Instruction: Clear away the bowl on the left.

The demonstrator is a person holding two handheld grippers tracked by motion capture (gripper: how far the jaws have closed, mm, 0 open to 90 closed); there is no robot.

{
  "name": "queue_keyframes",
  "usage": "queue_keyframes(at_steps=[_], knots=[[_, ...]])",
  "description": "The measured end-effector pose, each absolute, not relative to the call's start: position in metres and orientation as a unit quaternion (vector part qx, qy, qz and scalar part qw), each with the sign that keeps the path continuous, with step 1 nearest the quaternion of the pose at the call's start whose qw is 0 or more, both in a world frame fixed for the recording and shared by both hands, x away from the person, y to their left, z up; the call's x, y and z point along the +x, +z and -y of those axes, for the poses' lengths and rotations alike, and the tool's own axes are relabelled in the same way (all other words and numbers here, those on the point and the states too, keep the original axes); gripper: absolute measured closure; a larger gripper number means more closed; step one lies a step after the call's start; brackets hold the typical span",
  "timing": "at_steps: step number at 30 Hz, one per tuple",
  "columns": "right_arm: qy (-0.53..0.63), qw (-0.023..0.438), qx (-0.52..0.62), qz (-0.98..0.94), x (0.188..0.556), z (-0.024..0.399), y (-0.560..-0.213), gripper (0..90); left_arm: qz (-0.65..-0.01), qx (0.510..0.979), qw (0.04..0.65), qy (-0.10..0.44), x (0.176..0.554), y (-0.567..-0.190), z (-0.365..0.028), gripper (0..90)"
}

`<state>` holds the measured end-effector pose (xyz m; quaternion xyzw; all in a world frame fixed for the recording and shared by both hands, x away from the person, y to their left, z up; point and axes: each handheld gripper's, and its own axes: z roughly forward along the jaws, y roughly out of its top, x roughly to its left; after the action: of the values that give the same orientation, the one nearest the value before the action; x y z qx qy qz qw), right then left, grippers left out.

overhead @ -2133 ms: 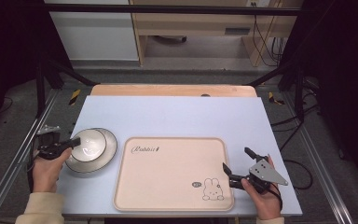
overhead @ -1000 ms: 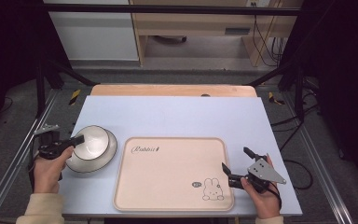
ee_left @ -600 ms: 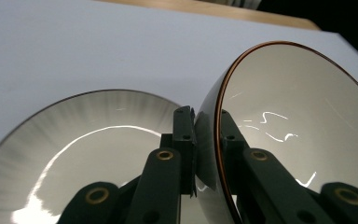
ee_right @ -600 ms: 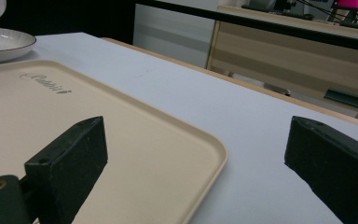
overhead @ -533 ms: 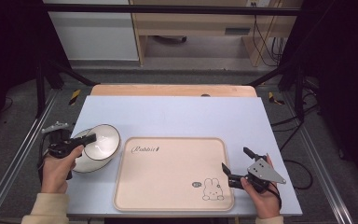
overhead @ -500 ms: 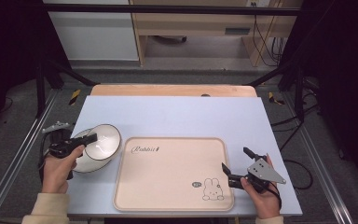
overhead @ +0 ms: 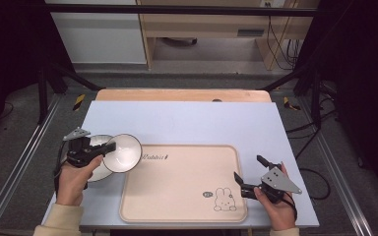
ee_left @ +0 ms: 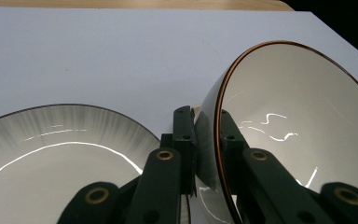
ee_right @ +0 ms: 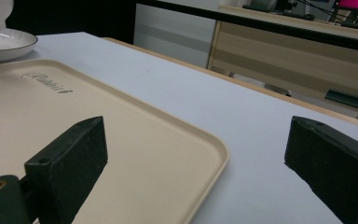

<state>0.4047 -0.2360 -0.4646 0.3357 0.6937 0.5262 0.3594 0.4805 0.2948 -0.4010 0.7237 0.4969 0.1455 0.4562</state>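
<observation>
We find the left gripper (overhead: 109, 146) pinching the rim of a white ceramic bowl with a thin brown edge (overhead: 121, 152); in the left gripper view its jaws stand pressed on either side of the bowl's wall (ee_left: 279, 135), one outside and one inside. The bowl is lifted clear and tilted, its mouth turned partly sideways, and it hangs over the near left corner of the cream rectangular serving tray (overhead: 187, 206), just beside the white plate with a grey-streaked rim (overhead: 92, 172) that rests on the pale blue table top (overhead: 202, 120). We judge the work to be about half done: the bowl is off the plate and has reached the tray's edge, but it is not yet set down or released. The right gripper (overhead: 250, 173) rests at the tray's right edge, jaws spread wide, holding nothing. Legible marking: the tray bears the script word "Rabbit" (overhead: 156, 157) near its upper left, and a small rabbit drawing (overhead: 225, 198) with a dark round mark, unreadable, at its lower right.
</observation>
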Motion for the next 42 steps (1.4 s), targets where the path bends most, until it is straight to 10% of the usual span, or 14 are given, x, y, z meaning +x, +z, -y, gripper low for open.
queue_keyframes(at_steps=[42], knots=[[0.543,0.390,0.365,-0.648,0.402,0.256,-0.462,6.0,-0.426,0.777,0.444,0.128,0.478,-0.403,-0.219,81.8]])
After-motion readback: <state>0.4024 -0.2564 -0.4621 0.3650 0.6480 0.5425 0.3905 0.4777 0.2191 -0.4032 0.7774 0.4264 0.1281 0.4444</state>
